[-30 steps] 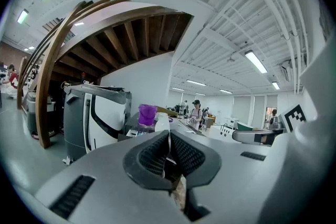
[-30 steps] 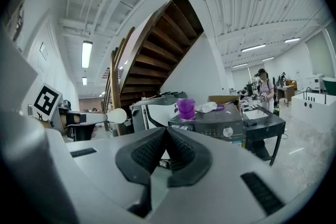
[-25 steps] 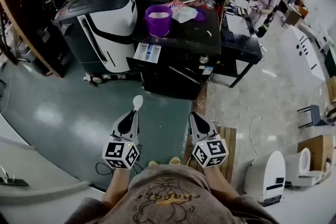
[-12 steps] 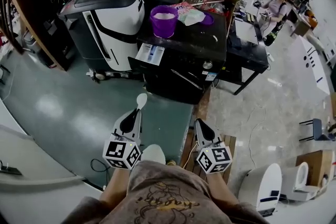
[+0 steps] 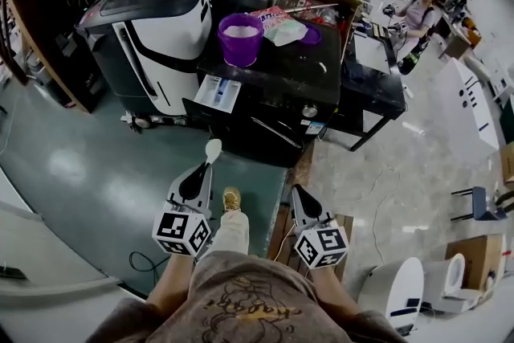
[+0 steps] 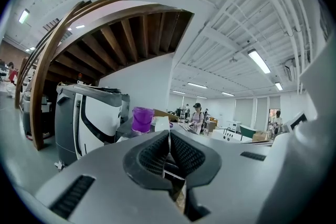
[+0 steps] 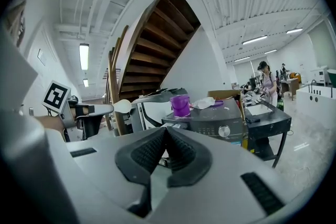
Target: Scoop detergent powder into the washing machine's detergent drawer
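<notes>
One step nearer, we hold the white scoop (image 5: 213, 149) pinched in the left gripper (image 5: 206, 167), right gripper (image 5: 295, 192) closed on nothing; purple detergent tub (image 5: 239, 40) and pulled-out detergent drawer (image 5: 217, 93) lie at 12 o'clock, not yet within reach.

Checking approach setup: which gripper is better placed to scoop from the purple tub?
Left. The left gripper holds the white spoon, and the purple tub stands toward its side. The right gripper is shut, empty.
</notes>
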### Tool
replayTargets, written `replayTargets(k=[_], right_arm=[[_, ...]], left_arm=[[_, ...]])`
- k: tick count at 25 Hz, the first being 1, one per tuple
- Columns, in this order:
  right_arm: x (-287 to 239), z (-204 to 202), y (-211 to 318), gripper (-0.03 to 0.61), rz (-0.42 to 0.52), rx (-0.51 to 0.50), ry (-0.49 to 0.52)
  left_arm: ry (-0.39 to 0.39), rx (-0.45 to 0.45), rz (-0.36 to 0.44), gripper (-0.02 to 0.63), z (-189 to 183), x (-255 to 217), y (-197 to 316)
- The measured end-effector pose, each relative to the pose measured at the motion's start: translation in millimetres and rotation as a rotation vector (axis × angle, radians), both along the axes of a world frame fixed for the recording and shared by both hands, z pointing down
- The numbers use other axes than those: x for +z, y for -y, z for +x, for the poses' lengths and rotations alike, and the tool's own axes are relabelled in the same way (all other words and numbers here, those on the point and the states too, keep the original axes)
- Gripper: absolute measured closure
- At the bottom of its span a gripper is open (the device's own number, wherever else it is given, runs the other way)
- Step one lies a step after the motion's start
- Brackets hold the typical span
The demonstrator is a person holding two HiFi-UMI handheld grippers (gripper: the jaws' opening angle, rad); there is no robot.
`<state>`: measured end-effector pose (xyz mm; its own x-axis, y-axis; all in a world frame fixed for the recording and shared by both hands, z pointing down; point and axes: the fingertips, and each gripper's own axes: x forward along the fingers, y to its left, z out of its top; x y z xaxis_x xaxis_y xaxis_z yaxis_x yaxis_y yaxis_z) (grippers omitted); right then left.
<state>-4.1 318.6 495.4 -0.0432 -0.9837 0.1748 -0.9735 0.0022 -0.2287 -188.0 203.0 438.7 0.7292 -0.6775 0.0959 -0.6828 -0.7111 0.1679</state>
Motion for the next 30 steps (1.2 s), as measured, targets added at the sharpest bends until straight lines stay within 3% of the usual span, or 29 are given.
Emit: replayTargets(k=[12,30], right_arm=[[6.0,52.0,118.8,0.577,-0.014,0.011,-0.005],[-28.3,112.3,317.2,0.577,0.018,0.062,0.0]], left_arm=[[-0.025,0.017,-0.009,0.589,56.6,6.0,126.9],[-0.036,0.072,0.007,0.589,122.6,-27.9,328.9]])
